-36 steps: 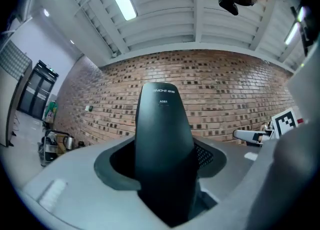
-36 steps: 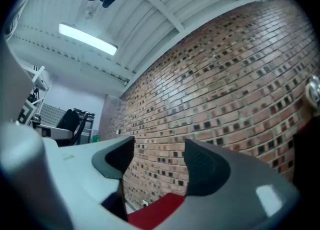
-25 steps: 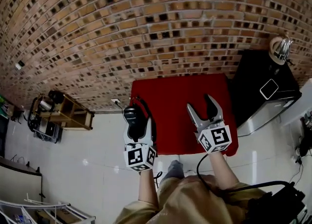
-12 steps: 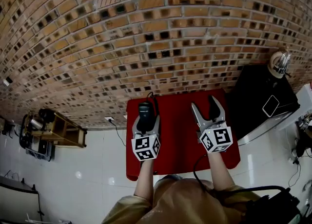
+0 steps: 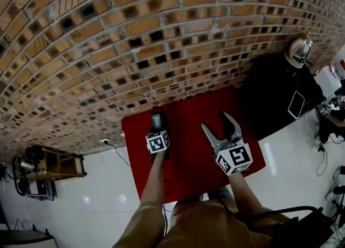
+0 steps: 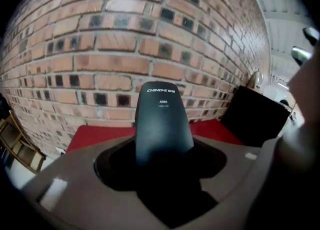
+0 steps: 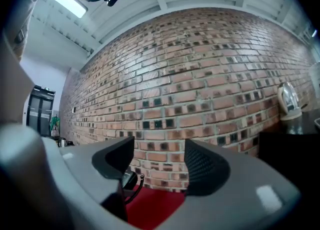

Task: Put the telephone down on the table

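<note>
A black telephone handset (image 5: 157, 117) (image 6: 162, 121) is clamped in my left gripper (image 5: 157, 127) (image 6: 162, 150), which is shut on it low over the left part of the red table (image 5: 188, 112). Whether the handset touches the tabletop I cannot tell. Its top end points towards the brick wall. In the right gripper view the handset (image 7: 128, 178) and its coiled cord peek out behind the left jaw. My right gripper (image 5: 221, 124) (image 7: 160, 166) hangs over the table's right half, open, with nothing between its jaws.
A brick wall (image 5: 161, 36) rises just behind the table. At the right stands a black cabinet (image 5: 275, 90) carrying a kettle (image 5: 298, 50) and a flat white device (image 5: 296, 104). A wooden trolley (image 5: 51, 167) stands on the white floor at the left.
My left gripper has travelled forward and down with the handset, from the table's near left edge to over the red top. The right gripper has shifted a little forward, still open.
</note>
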A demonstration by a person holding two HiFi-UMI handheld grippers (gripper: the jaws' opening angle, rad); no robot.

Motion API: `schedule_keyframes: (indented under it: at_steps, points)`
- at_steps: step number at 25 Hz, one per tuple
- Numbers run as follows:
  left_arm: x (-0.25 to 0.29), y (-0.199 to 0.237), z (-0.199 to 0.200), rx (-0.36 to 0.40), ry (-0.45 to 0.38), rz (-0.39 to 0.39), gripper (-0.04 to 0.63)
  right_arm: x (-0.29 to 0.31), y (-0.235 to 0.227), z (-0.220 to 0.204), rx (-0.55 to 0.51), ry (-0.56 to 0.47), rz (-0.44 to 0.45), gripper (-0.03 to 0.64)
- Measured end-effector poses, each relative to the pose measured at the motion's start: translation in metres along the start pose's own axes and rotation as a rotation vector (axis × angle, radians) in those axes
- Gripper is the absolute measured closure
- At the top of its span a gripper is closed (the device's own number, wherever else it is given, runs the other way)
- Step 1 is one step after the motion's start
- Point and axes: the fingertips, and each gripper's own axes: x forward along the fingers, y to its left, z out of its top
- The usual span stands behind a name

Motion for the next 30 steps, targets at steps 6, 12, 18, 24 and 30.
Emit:
schedule_keyframes:
  at_steps: [6,12,18,24,30]
  points:
    - [0.086,0.02,-0.061,-0.007,0.138,0.04,0.31,0.003,-0.014,-0.041,-0.019,0.057,0.0,0.313]
    - [0.093,0.037,-0.161,-0.119,0.504,0.113,0.308,0.01,-0.033,-0.087,0.027,0.1,0.024,0.313]
    - [0.106,0.042,-0.134,-0.213,0.305,0.131,0.164,0.018,-0.033,-0.073,0.015,0.112,0.056,0.313]
    - [0.01,-0.022,-0.03,-0.046,-0.035,0.058,0.101,0.014,-0.039,-0.043,0.062,0.061,0.085,0.313]
    - [-0.147,-0.08,0.122,0.103,-0.476,0.013,0.112,0.017,-0.033,0.005,0.068,-0.032,0.098,0.313]
